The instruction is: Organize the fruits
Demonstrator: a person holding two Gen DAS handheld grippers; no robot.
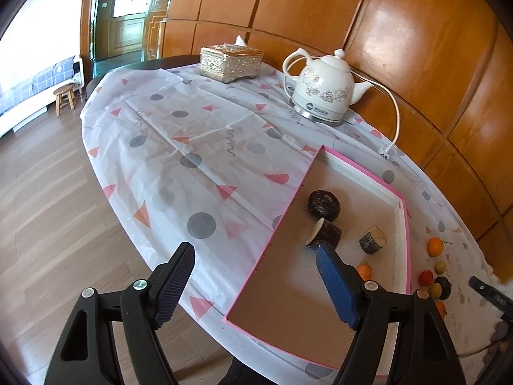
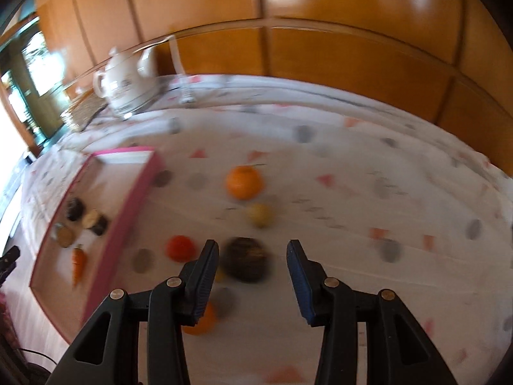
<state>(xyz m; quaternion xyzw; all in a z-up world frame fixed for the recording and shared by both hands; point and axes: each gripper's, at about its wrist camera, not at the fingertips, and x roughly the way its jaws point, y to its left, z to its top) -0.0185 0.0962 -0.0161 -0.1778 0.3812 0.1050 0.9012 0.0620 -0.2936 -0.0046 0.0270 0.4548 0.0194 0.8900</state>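
Left wrist view: the left gripper (image 1: 255, 261) is hanging released, grasping nothing, over the near left edge of the shallow pink-rimmed cardboard tray (image 1: 405, 224), which is holding three dark cut cylinders (image 1: 323, 204).

Right wrist view, blurred: the right gripper (image 2: 253, 256) is standing unclenched and empty above a dark round fruit (image 2: 247, 258) lying on the patterned white tablecloth (image 2: 352, 211), right of the tray; a round orange fruit (image 2: 243, 182) is lying farther back.
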